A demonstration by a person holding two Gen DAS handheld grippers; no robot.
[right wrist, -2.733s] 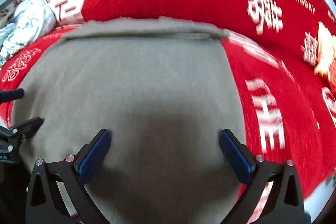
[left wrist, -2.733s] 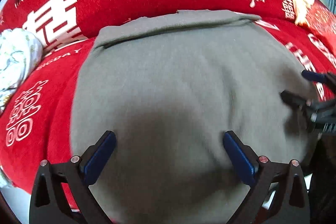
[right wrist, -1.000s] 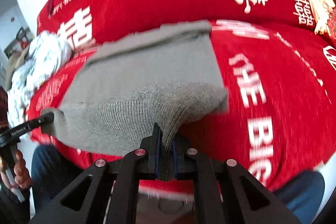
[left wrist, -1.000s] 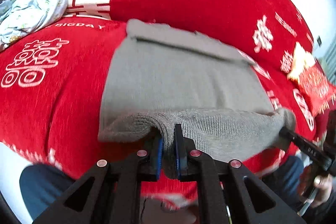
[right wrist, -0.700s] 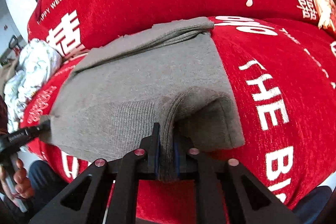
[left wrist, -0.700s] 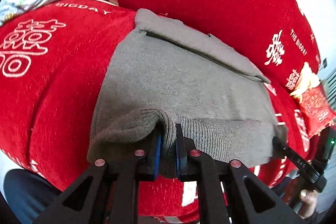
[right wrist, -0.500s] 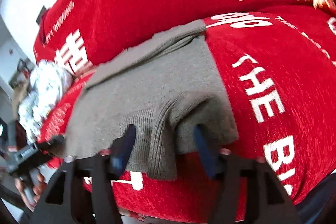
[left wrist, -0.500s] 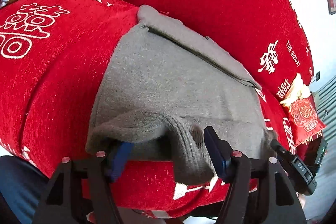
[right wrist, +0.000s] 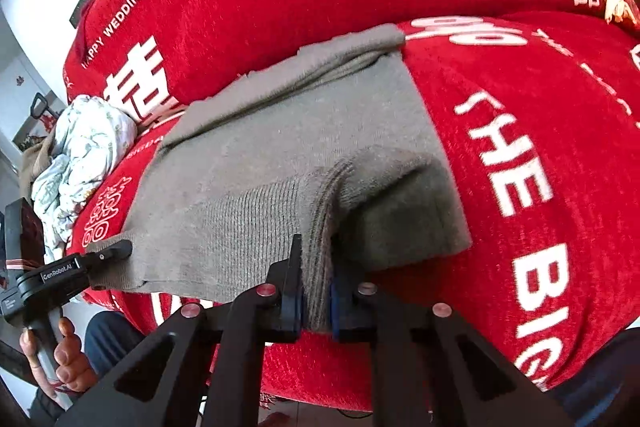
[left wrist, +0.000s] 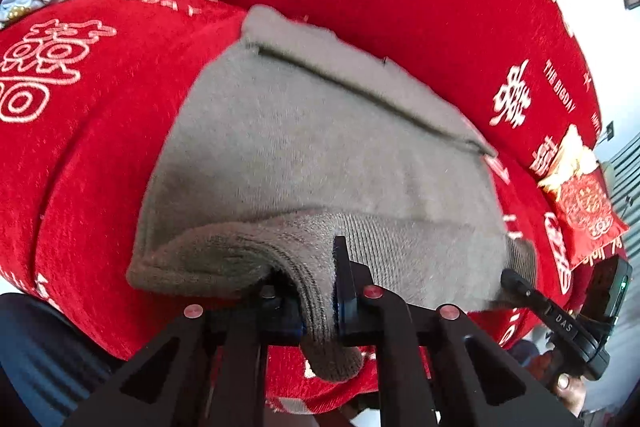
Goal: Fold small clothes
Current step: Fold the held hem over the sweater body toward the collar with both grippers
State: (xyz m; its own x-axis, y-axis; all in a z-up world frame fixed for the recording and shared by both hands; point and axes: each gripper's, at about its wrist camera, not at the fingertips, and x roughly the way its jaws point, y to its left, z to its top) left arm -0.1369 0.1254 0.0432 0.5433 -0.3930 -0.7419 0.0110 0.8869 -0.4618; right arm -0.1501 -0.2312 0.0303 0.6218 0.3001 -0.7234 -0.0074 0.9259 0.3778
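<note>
Grey knit garment (left wrist: 320, 155) lies spread on a sofa seat under a red cover (left wrist: 92, 155) printed with white characters and English words. Far edge of the garment is turned over in a flat band against the backrest. Near edge is ribbed, and it is lifted off the seat at two places.

Left gripper (left wrist: 318, 301): jaws have just closed again after a brief opening, now clamped on a bunched fold of the ribbed hem, left of centre on the near edge. A lump of knit hangs out below the jaws. Blue pads mostly buried in the cloth.

Right gripper (right wrist: 316, 297): jaws likewise have just come together, pinching a thick pleat of the ribbed hem near the garment's right corner. Beyond the pinch, the corner folds over on itself and casts a shadow on the layer beneath.

Between the two grips the hem runs taut-ish and slightly raised; the rest of the cloth lies flat on the seat.

Each camera catches the other gripper at the frame's edge, its tip at the hem, with fingers of a hand (right wrist: 60, 355) wrapped round the handle in the right wrist view.

Also seen: a crumpled pale floral cloth (right wrist: 80, 155) on the seat at the garment's left, well apart; a red and gold cushion (left wrist: 584, 211) off to the right. Dark trouser legs show below the seat's front edge.
</note>
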